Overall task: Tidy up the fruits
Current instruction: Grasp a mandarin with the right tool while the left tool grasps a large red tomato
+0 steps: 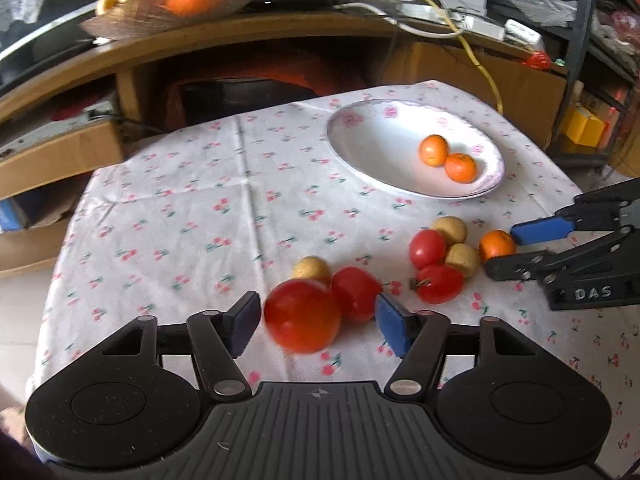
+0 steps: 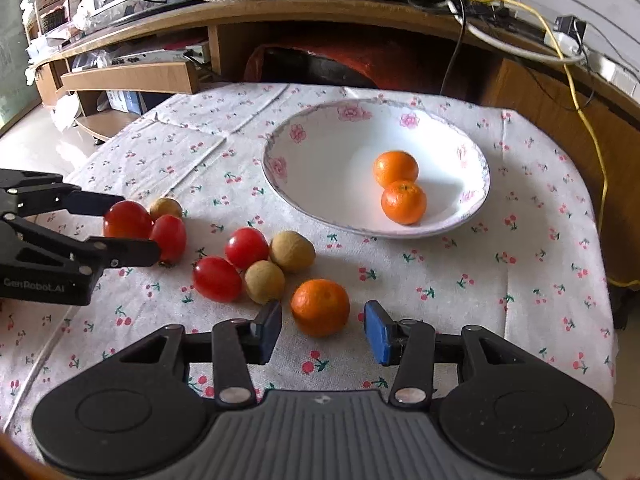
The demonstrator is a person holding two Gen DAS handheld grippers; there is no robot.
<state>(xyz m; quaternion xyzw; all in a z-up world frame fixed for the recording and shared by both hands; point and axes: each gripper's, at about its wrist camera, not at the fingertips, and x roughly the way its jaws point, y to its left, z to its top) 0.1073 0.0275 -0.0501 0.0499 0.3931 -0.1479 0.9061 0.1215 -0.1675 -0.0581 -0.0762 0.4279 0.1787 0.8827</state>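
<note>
My left gripper (image 1: 319, 326) is open, its fingers on either side of a blurred red tomato (image 1: 302, 316) on the cherry-print cloth. A second tomato (image 1: 356, 294) and a longan (image 1: 311, 269) lie just behind it. My right gripper (image 2: 323, 332) is open too, with a mandarin (image 2: 320, 307) between its fingertips and a gap on both sides. Left of that mandarin lie two tomatoes (image 2: 247, 247) and two longans (image 2: 292, 251). The white flowered plate (image 2: 332, 168) further back holds two mandarins (image 2: 403, 202).
A glass dish of oranges and an apple (image 1: 172, 4) sits on the curved wooden shelf behind the table. Yellow and white cables (image 1: 480, 68) hang down at the back right. Cardboard boxes (image 1: 60, 156) stand at the left, off the table edge.
</note>
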